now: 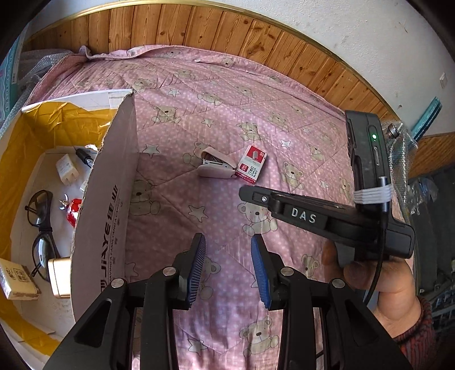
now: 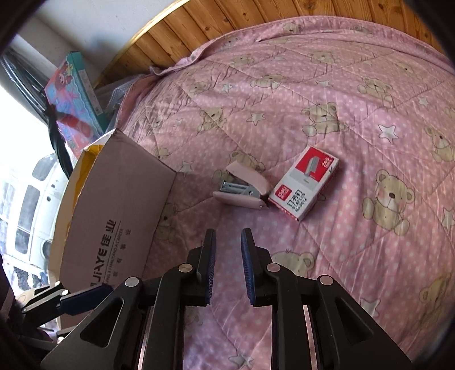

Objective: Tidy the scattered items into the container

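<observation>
Your cardboard box (image 1: 105, 216) at left holds eyeglasses (image 1: 39, 227), white charger (image 1: 66, 169), gold case (image 1: 59, 277). Pink stapler (image 2: 241, 189) touches staple box (image 2: 304, 183) on quilt (image 2: 341, 99). Your left gripper (image 1: 227, 267) and right gripper (image 2: 228, 266) both parted, empty.

Left wrist view: riding the left hand-held gripper (image 1: 228, 250), looking down and forward over the bed (image 1: 221, 94), just right of the box (image 1: 113, 182) and peering into it. Right wrist view: riding the right hand-held gripper (image 2: 228, 247), further right of the box (image 2: 119, 193), nearer the stapler (image 2: 241, 190). Shared: box wall, stapler (image 1: 217, 166), staple pack (image 1: 251, 166), wooden headboard (image 1: 199, 25).
</observation>
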Demonstrator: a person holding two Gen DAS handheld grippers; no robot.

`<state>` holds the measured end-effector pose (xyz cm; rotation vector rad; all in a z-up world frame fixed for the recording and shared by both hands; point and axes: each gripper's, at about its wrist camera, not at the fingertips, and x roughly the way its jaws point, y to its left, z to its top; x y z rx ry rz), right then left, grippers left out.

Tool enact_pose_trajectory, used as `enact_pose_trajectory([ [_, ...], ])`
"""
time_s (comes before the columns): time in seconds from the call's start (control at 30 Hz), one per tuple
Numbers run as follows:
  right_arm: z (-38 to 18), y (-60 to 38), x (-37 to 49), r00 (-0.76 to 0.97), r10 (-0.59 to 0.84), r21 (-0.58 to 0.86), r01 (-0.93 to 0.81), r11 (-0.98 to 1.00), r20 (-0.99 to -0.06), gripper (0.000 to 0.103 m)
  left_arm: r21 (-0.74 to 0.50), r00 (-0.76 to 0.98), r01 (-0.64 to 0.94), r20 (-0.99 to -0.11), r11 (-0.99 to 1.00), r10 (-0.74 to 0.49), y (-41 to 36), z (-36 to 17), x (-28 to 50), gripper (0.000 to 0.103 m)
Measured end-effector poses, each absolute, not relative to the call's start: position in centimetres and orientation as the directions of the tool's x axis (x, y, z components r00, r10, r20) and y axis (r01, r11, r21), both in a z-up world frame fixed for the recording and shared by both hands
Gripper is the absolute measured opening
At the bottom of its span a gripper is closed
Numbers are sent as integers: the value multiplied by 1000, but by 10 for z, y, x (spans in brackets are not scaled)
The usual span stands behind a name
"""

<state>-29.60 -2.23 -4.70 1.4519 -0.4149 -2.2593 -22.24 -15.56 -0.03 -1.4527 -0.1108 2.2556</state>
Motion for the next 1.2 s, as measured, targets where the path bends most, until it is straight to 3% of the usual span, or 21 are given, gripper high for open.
enact_pose_trajectory([
  [0.2,-64,-28,-339,-360,-477,427,213,-879,-802,29,-331,-319,-317,-846,-889,428,-155,-14,-239,35],
  [0.33,-68,-38,-358,-367,-462,385,267,-884,-807,41,-343,-309,-299,-848,-890,431,-159,-23,-248,35],
  [0.47,-81,-47,-363,-324,-489,393,319,-862,-810,42,-354,-299,-278,-852,-893,430,-166,-33,-256,35],
  [0.57,-82,-47,-360,-312,-503,409,321,-854,-806,39,-358,-302,-269,-850,-894,431,-170,-36,-260,35],
  [0.7,-82,-42,-349,-282,-569,506,268,-820,-773,25,-362,-300,-282,-847,-889,440,-167,-36,-262,38],
  [0.83,-84,-46,-331,-287,-581,528,246,-813,-762,24,-367,-303,-279,-843,-887,444,-167,-36,-263,38],
  [1.03,-69,-69,-306,-344,-507,398,342,-852,-790,24,-344,-316,-278,-849,-897,424,-170,-34,-259,37],
  [1.2,-68,-70,-306,-225,-655,561,364,-743,-722,25,-328,-323,-281,-852,-902,411,-174,-33,-251,38],
])
